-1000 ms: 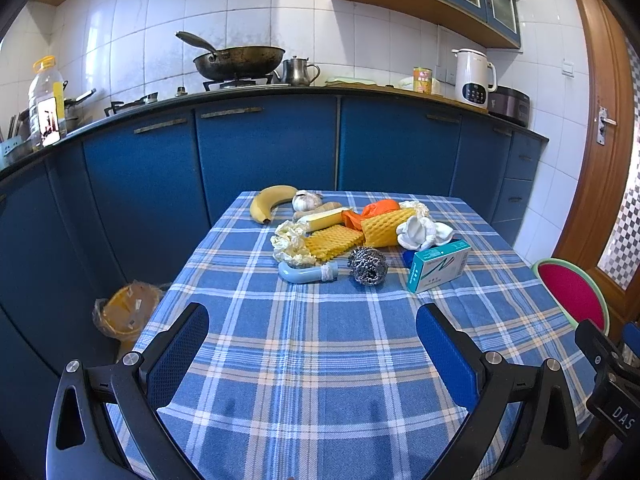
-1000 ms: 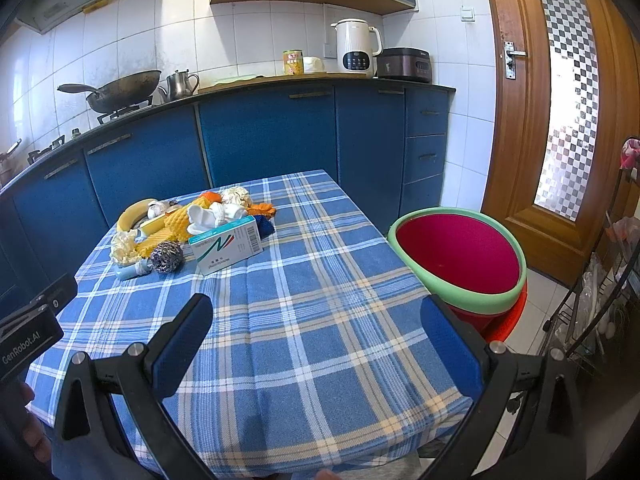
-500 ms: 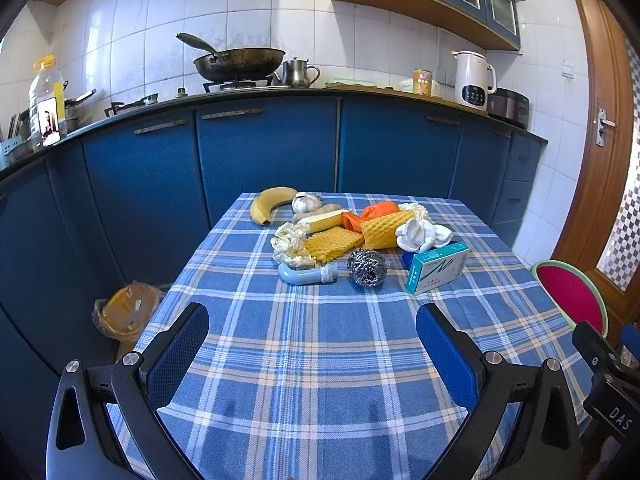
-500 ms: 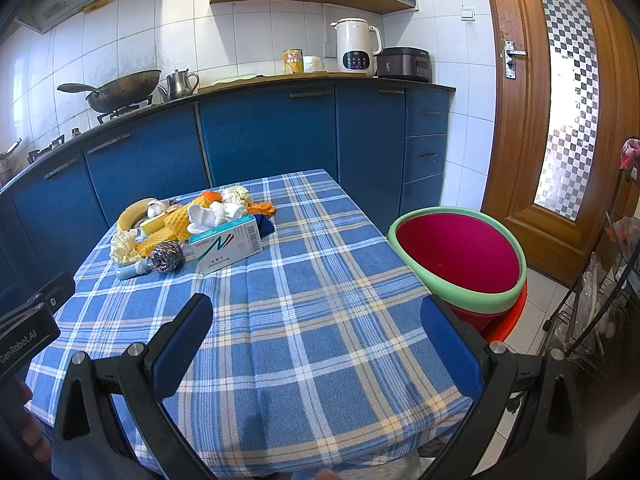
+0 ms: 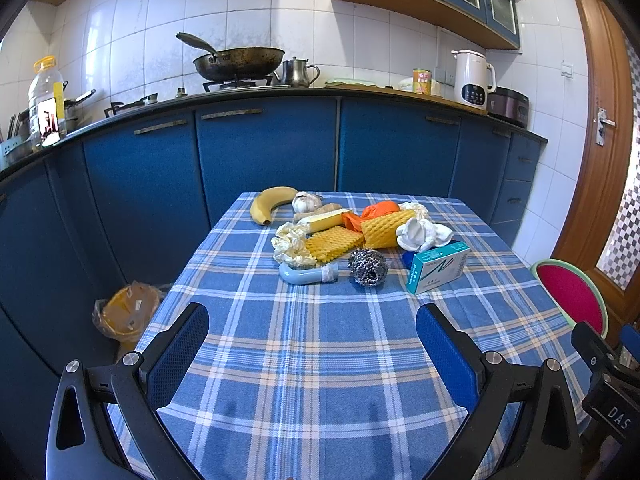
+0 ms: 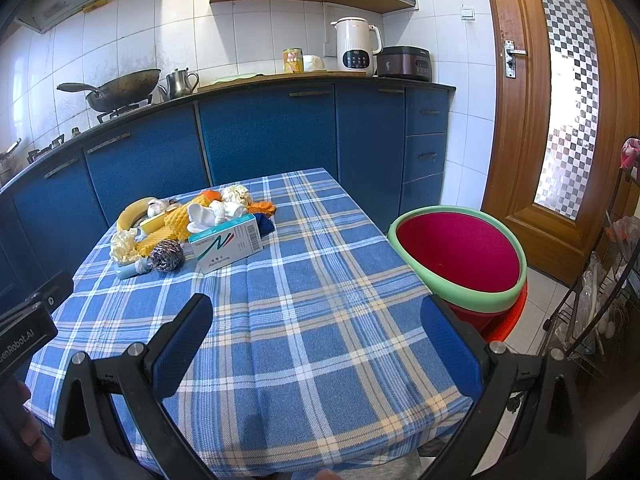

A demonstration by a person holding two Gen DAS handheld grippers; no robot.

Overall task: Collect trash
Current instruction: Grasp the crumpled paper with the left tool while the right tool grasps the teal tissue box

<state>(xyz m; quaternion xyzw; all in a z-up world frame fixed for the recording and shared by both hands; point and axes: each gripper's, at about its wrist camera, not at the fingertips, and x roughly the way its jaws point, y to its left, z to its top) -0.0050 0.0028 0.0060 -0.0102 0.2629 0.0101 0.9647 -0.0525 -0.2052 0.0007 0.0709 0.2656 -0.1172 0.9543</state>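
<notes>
Left wrist view: left gripper [image 5: 312, 334] spread wide, empty, above the plaid tablecloth [image 5: 312, 392]. Beyond its fingertips lie a steel scourer [image 5: 367, 267], a teal box [image 5: 438, 267] and crumpled tissues [image 5: 422, 234]. Right gripper [image 6: 316, 322] likewise gapes empty; a red basin [image 6: 460, 258] sits past its right finger.

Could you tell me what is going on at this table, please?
A person holds two grippers over a checked table, about to collect trash. The left gripper and right gripper are both open and empty. The pile, with a box, scourer and banana, lies untouched. A red bin stands beside the table.
</notes>
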